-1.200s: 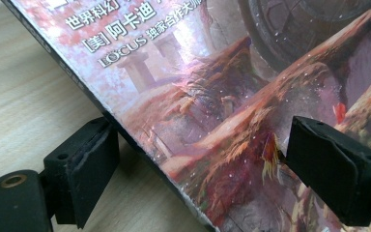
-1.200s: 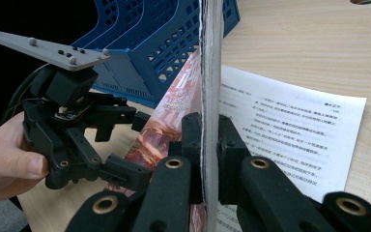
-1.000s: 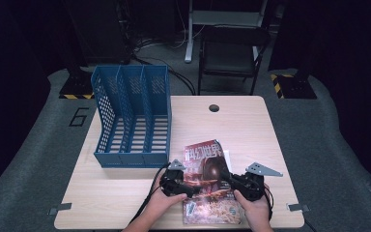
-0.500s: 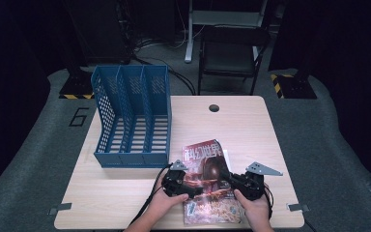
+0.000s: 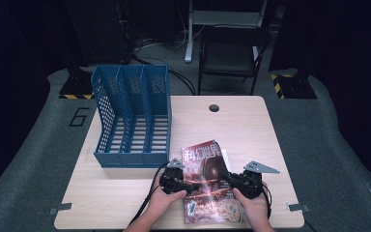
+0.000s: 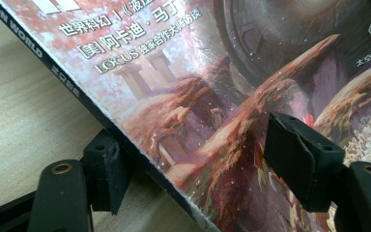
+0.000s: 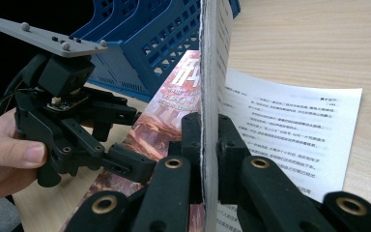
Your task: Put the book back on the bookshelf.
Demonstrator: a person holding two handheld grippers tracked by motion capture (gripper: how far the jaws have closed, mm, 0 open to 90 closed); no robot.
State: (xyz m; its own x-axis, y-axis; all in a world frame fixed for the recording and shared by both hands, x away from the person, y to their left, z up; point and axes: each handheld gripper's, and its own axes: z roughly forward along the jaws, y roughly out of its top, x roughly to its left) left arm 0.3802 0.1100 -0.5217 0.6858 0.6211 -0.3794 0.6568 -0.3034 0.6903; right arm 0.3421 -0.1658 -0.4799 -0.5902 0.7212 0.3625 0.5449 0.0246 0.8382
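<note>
Light wood desk carries a blue 3-slot file rack at its left-centre, upright w/ open slots facing up. Just right of the rack & nearer the person lies the magazine, reddish sci-fi cover up, at the near edge of the desk, its top-left corner close to the rack's front corner. A printed white sheet lies under it, w/ text, poking out on the right side. Left gripper sits at the mag's left edge; in the left gripper view one pad is below the spine edge on the desk side, the other hovers over the cover, so the mag sits between the fingers w/ a gap; fingers fairly wide and have just been closing in, not yet pressing. Right gripper is at the mag's right edge, fingers clamped tight on the cover & pages, which stand up edge-on between the pads in the right gripper view. A hand wraps the left gripper's body.
</note>
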